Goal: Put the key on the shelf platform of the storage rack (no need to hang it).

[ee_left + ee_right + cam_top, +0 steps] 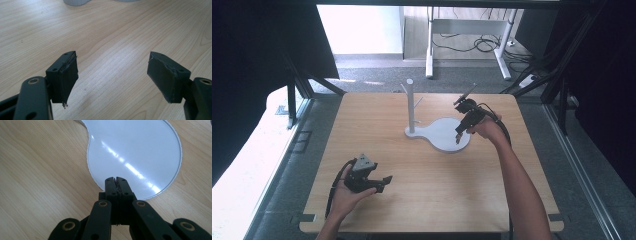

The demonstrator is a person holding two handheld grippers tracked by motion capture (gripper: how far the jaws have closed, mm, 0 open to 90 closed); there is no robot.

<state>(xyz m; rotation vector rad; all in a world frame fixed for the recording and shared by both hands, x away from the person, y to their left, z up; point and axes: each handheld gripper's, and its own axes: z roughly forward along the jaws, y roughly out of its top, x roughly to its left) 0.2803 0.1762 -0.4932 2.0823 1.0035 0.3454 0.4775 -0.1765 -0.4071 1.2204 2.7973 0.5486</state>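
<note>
A white stand (411,106) with an upright post and short pegs rises from a flat white base (446,135) near the middle of the wooden table (422,200). My right gripper (458,136) hangs over the right side of that base, pointing down at it, jaws shut with nothing between them. In the right gripper view the shut tips (116,179) sit over the glossy white base (135,147). My left gripper (384,182) rests low at the front left, far from the stand. Its jaws stand wide open over bare wood, the gripper (112,72) holding nothing.
Black frame posts and dark curtains flank the table on both sides. A white desk frame with cables (482,45) stands on the floor beyond the far edge. Bare wood lies between the two grippers.
</note>
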